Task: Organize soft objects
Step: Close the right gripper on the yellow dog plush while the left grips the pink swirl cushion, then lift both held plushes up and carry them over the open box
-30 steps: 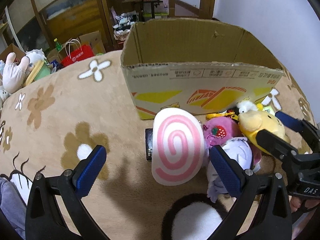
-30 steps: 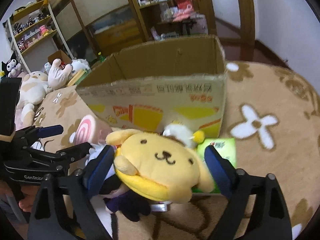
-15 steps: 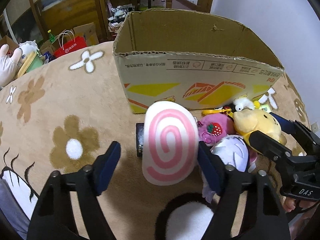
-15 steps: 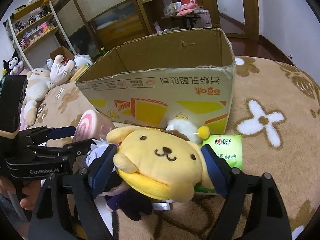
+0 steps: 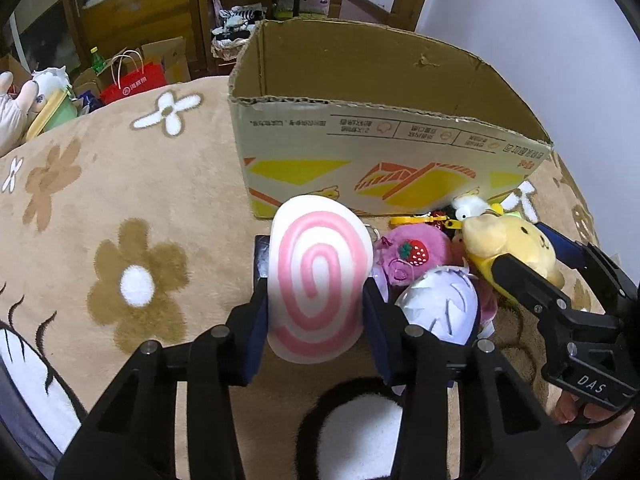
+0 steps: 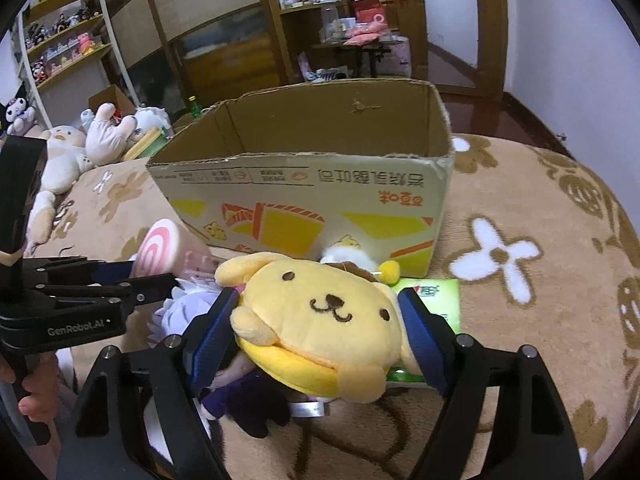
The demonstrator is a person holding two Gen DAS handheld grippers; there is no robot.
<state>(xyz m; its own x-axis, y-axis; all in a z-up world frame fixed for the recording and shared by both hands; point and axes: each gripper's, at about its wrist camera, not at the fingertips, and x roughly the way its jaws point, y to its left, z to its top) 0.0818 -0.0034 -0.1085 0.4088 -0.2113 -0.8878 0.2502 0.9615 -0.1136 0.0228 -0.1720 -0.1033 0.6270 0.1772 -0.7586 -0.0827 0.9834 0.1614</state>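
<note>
My left gripper [image 5: 314,312] is shut on a white plush roll with a pink swirl [image 5: 318,280], which also shows in the right wrist view [image 6: 168,250]. My right gripper [image 6: 316,330] is shut on a yellow dog plush [image 6: 320,320], which also shows in the left wrist view [image 5: 516,248]. An open cardboard box [image 5: 384,152] stands just behind both; it also shows in the right wrist view [image 6: 312,184]. A pink strawberry plush [image 5: 408,254] and a white-purple plush [image 5: 440,306] lie between the grippers.
A green packet [image 6: 436,300] lies under the yellow dog by the box. Everything sits on a tan flower-patterned blanket [image 5: 120,216]. Other plush toys [image 6: 80,148] lie at the far left. Shelves and a red bag [image 5: 134,80] stand beyond.
Both grippers have closed: the left fingers onto the swirl roll, the right fingers onto the yellow dog. Both have moved slightly nearer the box.
</note>
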